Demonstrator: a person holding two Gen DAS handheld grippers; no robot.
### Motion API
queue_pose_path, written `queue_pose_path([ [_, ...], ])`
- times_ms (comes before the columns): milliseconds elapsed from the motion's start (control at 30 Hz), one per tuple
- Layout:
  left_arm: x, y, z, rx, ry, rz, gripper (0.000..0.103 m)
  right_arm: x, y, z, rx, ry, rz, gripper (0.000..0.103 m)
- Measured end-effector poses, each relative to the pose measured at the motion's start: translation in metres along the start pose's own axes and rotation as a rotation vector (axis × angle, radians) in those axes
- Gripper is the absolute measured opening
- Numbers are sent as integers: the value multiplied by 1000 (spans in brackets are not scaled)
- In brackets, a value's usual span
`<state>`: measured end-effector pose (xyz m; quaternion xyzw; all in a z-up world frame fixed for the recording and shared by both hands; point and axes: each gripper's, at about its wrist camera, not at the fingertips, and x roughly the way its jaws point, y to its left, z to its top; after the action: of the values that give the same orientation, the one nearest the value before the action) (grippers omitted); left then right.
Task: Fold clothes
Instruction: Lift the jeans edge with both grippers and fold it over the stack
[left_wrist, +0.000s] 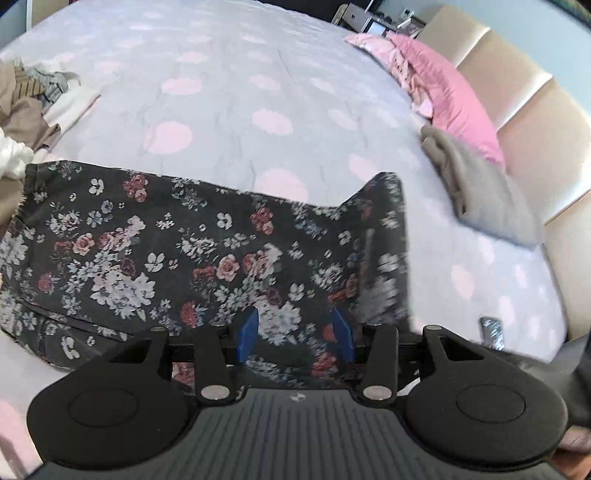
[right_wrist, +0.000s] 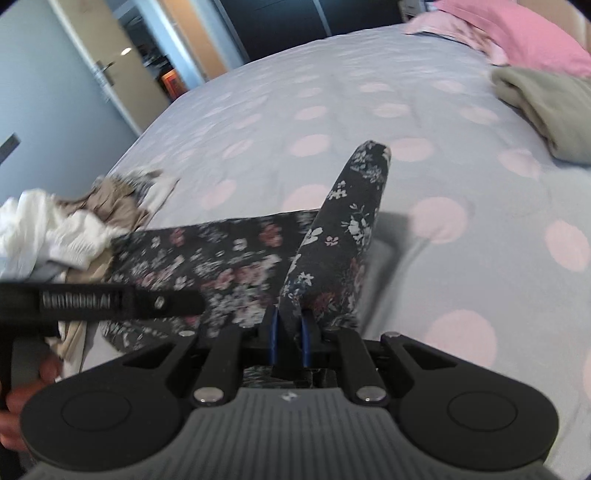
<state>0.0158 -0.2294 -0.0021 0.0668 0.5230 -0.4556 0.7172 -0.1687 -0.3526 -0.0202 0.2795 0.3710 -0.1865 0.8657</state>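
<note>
Left wrist view: the left gripper (left_wrist: 295, 332) hangs over the floral garment (left_wrist: 166, 251), blue fingers apart with nothing between them. The dark cloth lies spread along the near edge of the bed (left_wrist: 229, 92), its right end lifted into a raised flap. Towards the head of the bed a folded grey garment (left_wrist: 480, 192) sits against the pink pillow (left_wrist: 454, 88), and a heap of loose clothes (left_wrist: 26, 107) crowds the left edge.

Right wrist view: here's the action. The right gripper (right_wrist: 290, 336) is clamped tight on the floral garment's (right_wrist: 343, 229) end, holding it up off the bed (right_wrist: 332, 103) in a tall peak, with the rest trailing flat to the left. The left gripper's arm (right_wrist: 110, 299) reaches in from the left, beside the heap of loose clothes (right_wrist: 74, 221).

Looks like a fold in mid-swing. By my reading, that lifted end needs carrying across the flat part and laying down square, while the open left gripper could pin or smooth the cloth.
</note>
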Motion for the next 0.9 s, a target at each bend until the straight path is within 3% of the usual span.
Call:
queue_pose_path([
  [233,5,11,5,-86,5,-114,46,5,42,-3,-142,-1,21,14],
  [633,37,8,-6,-64,110,-132,48,14,79,-24,-332,-2,-6,14],
  [667,40,9,-7,-63,117,-134,46,14,81,-26,-345,-3,-2,14],
  [800,48,13,-13,-76,135,-145,22,10,84,-30,-375,7,13,15],
  [900,51,19,-15,-91,146,-133,14,8,81,-33,-397,30,20,20],
])
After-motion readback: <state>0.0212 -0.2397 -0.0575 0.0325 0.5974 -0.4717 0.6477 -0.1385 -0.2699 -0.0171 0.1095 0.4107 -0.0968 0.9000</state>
